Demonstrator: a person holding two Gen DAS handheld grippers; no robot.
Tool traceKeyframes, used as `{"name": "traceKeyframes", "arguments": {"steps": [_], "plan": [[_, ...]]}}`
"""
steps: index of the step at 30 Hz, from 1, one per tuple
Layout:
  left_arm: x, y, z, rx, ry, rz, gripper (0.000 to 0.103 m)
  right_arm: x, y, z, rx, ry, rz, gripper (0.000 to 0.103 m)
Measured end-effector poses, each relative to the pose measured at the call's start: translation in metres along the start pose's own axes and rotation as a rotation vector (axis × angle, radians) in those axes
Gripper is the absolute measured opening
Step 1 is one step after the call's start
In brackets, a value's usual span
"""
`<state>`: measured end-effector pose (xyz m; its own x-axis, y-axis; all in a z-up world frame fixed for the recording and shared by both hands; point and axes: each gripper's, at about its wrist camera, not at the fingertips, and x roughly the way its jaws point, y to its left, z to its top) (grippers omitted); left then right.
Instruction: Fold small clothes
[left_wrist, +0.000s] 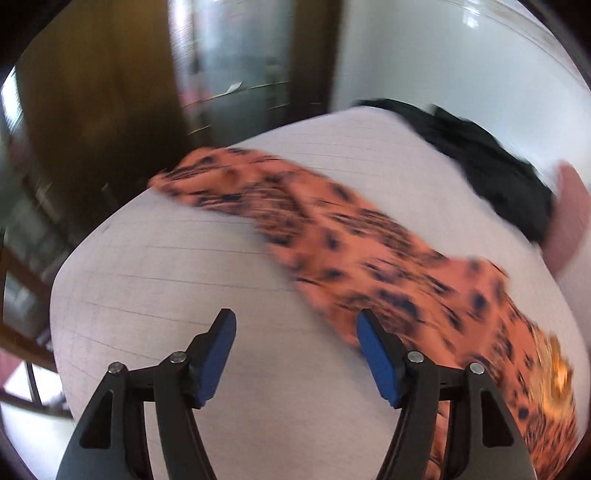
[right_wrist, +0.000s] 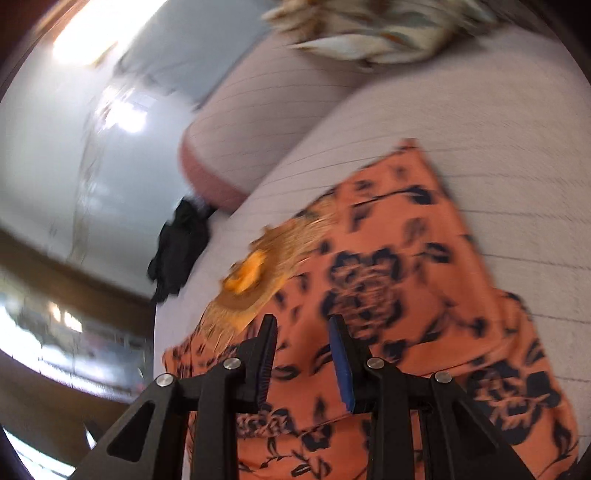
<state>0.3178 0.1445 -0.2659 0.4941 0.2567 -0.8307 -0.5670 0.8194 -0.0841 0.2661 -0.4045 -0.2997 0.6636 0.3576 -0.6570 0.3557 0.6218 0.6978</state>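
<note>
Evidently a fold is being set up: the orange, dark-flowered cloth garment (left_wrist: 354, 240) lies stretched across the pale lined bed (left_wrist: 166, 277). Both the left claw (left_wrist: 295, 354) and right claw (right_wrist: 303, 354) hover spread apart, gripping nothing. Next, each likely needs to pinch an edge.

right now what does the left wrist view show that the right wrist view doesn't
Only the left wrist view shows the long narrow end of the orange dark-printed garment stretching across the pale lined bed cover, plus the open left gripper above bare cover.

Only the right wrist view shows the cream patterned cloth at the far edge, the pink-edged bolster cushion, and the open right gripper over the garment.

Both show the orange garment with its golden fringed patch and the crumpled black cloth.
</note>
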Motion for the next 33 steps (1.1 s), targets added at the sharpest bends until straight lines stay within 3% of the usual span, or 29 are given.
{"name": "traceKeyframes", "arguments": {"steps": [4,8,13,21,26,27,29,31,33], "plan": [[0.024,0.046,0.017,-0.093,0.022,0.016,0.076,0.031,0.03,-0.028,-0.118,0.115,0.036,0.032],[0.053,0.085,0.034,-0.186,0.07,-0.081,0.076,0.068,0.042,-0.056,-0.198,0.237,-0.037,0.033],[0.069,0.107,0.054,-0.224,0.034,-0.161,0.08,0.072,0.058,-0.066,-0.301,0.213,-0.112,0.034],[0.102,0.136,0.095,-0.361,-0.007,-0.284,0.08,0.074,0.055,-0.066,-0.303,0.21,-0.106,0.035],[0.121,0.148,0.11,-0.5,-0.012,-0.377,0.08,0.075,0.058,-0.067,-0.313,0.209,-0.11,0.035],[0.123,0.15,0.111,-0.527,-0.015,-0.392,0.074,0.075,0.058,-0.067,-0.314,0.208,-0.111,0.035],[0.128,0.154,0.111,-0.563,-0.008,-0.401,0.051,0.076,0.058,-0.066,-0.314,0.206,-0.113,0.035],[0.13,0.154,0.111,-0.571,-0.006,-0.387,0.021,0.076,0.058,-0.066,-0.317,0.205,-0.113,0.035],[0.135,0.153,0.109,-0.585,0.017,-0.417,0.007,0.076,0.058,-0.066,-0.316,0.206,-0.111,0.035]]}}
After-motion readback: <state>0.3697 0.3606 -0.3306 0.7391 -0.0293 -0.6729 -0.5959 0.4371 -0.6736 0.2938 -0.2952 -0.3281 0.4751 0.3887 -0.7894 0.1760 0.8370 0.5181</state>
